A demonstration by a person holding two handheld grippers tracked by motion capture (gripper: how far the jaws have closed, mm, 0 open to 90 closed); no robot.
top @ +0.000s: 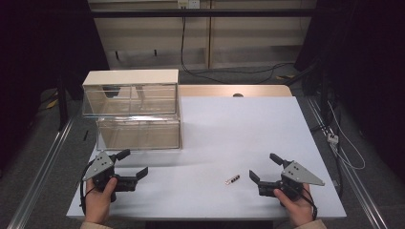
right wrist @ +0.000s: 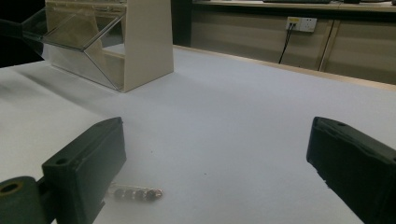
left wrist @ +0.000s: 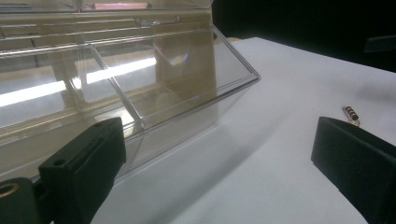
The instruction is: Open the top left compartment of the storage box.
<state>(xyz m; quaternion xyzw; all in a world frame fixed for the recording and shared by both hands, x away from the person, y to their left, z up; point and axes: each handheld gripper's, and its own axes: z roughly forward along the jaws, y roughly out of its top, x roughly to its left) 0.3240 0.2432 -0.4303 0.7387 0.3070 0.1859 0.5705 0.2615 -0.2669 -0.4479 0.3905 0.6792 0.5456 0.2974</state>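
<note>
On the table: white tabletop (top: 229, 129), seen from above, with a person's two hands coming in from the near edge
Small object: a slim clear tube holding a row of dark beads (top: 232, 179), lying flat on the near part of the table, between the two grippers and nearer the right one
Right gripper (top: 265, 168): held low over the table at the near right, jaws spread wide and gripping nothing; the tube lies just beside its left jaw in its own view (right wrist: 134, 192), not between the pads
Left gripper (top: 135, 163): held low at the near left, jaws likewise released and empty (the tube shows far off past its right jaw (left wrist: 351, 114))
Storage box: clear plastic two-tier drawer unit with a cream top (top: 131, 110), standing at the far left of the table, just beyond the left gripper
Hands: left hand (top: 99, 202), right hand (top: 298, 206), each wrapped round a gripper handle
</note>
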